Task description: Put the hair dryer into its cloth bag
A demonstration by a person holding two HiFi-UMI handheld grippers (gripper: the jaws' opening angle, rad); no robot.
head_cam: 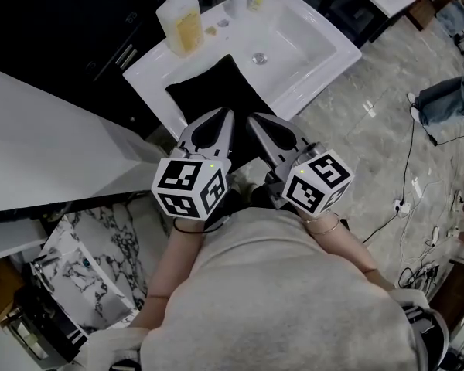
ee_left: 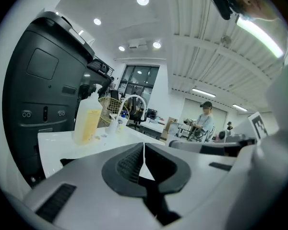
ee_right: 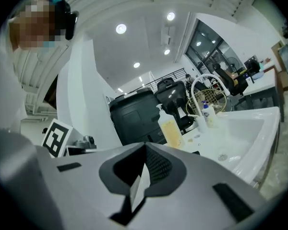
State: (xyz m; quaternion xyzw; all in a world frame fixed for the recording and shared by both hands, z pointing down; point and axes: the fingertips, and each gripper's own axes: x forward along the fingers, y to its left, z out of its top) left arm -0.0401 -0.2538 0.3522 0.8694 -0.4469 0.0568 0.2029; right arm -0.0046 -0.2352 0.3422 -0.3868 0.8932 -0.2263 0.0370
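Two grey hand-held grippers, left gripper (head_cam: 227, 116) and right gripper (head_cam: 254, 120), fingers on both were pinched shut on nothing, tips sat right at the black cloth bag (head_cam: 216, 87), which lay flat on the white sink rim (head_cam: 151, 76).

This was a mock washroom corner set inside an open lab or office floor. A white washbasin (head_cam: 298, 33) with a drain (head_cam: 259, 58), an arched faucet (ee_left: 134, 97) and a pump bottle of yellow soap (head_cam: 180, 18) stood on the near side, over marble-patterned floor tiles (head_cam: 363, 141). Loose cables (head_cam: 412, 161) ran to a socket strip (head_cam: 399, 205) at the right. Farther off were recessed ceiling lights (ee_left: 142, 0), tall windows (ee_left: 141, 83), an office chair (ee_right: 235, 78) and a person (ee_left: 205, 119) at a workbench.
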